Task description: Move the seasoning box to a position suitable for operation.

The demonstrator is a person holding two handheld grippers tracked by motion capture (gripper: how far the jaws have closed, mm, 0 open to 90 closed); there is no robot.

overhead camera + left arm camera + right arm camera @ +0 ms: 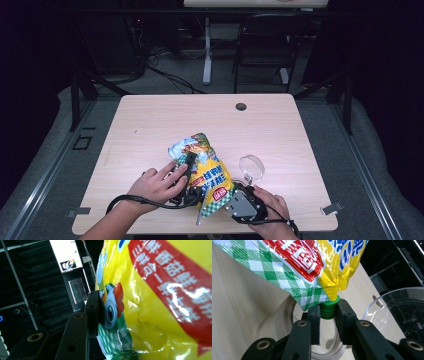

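Left hand (157, 184): lying low over the near half of the table (150, 120), fingers spreading forward, forearm coming in from the near edge left of centre.
Right hand (270, 205): sitting close to the near edge, right of centre, knuckles wrapping round its tool.
Left gripper (189, 165): reaching away from the person along the left flank of the pouch (205, 172); in the left gripper view one black jaw is pressing flat on the printed foil (150, 302) beside the cartoon chicken — the other jaw is hidden behind the bag, so it is pinching the pouch across its body.
Right gripper (328, 315): jaws standing a little apart, squeezing the green ribbed cap (328, 310) at the pouch's lower corner, one pad on each side of it.
Pouch: one yellow spouted bag with red banner and green check, lying tilted in the near middle of the table, its spout end hanging toward the near edge.
Bowl (251, 167): one clear round bowl, just right of the pouch and just beyond the right gripper; its rim (397, 300) is showing at the right in the right gripper view.
Ring (287, 322): one pale round ring is lying on the table under the cap.
Count: two grippers, one pouch, one cap, one bowl.
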